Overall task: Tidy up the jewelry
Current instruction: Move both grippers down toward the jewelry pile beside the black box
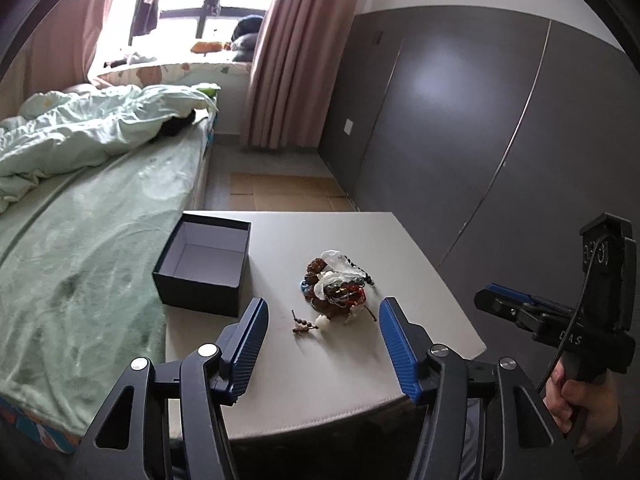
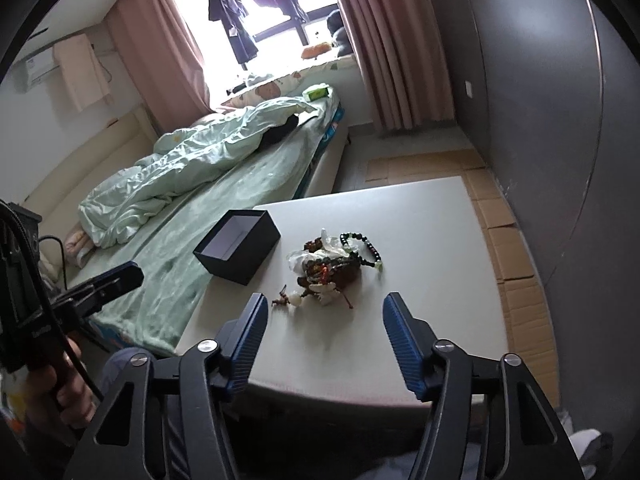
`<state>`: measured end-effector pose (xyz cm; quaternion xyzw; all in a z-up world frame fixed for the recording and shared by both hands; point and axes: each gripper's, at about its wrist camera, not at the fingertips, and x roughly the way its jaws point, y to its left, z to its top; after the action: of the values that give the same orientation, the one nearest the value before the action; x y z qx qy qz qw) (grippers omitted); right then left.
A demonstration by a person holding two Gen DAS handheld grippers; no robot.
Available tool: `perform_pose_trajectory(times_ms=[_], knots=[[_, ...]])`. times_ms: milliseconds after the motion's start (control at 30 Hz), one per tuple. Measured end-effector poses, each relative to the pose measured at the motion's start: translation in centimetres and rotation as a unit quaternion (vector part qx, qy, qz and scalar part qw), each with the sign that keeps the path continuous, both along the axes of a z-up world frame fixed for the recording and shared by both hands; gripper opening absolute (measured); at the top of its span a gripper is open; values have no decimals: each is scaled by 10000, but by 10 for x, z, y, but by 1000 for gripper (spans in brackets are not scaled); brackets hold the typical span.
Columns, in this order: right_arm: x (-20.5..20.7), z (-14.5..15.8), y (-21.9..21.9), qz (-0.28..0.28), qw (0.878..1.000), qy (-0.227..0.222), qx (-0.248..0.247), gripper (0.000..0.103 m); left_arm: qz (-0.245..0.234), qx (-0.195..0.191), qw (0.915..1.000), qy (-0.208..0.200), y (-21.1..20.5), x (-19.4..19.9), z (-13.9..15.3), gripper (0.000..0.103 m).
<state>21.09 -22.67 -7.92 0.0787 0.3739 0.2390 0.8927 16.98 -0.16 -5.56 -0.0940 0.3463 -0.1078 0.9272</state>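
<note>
A heap of bead bracelets and necklaces [image 1: 338, 286] [image 2: 332, 266] lies mid-table, mixed with clear plastic wrapping. A small brown bead string with a white bead [image 1: 308, 325] [image 2: 289, 299] lies apart, in front of the heap. A dark open box [image 1: 204, 264] [image 2: 237, 246] with nothing in it stands to the heap's left. My left gripper [image 1: 324, 312] hovers over the near table edge, open, nothing between its blue pads. My right gripper [image 2: 325, 308] also stands open short of the heap, holding nothing. Each gripper shows at the edge of the other's view.
The white table [image 1: 420, 264] [image 2: 432, 248] stands beside a bed with a green sheet [image 1: 80, 248] [image 2: 168, 264] on its left. Dark grey cabinet doors [image 1: 460, 128] run along the right. Cardboard sheets [image 2: 508, 240] cover the floor beyond the table.
</note>
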Motion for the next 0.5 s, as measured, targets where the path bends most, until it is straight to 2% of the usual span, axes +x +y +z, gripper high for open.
perform_pose_trajectory(times_ms=[200, 300, 500], knots=[[34, -15, 2, 162, 9994, 288, 112, 58, -196, 44, 9992, 337, -7, 35, -13, 50], [52, -24, 7, 305, 9988, 396, 10, 57, -330, 179, 9978, 542, -14, 54, -24, 45], [86, -45, 16, 559, 9961, 585, -338, 56, -554, 402, 9937, 886, -26, 85, -44, 40]])
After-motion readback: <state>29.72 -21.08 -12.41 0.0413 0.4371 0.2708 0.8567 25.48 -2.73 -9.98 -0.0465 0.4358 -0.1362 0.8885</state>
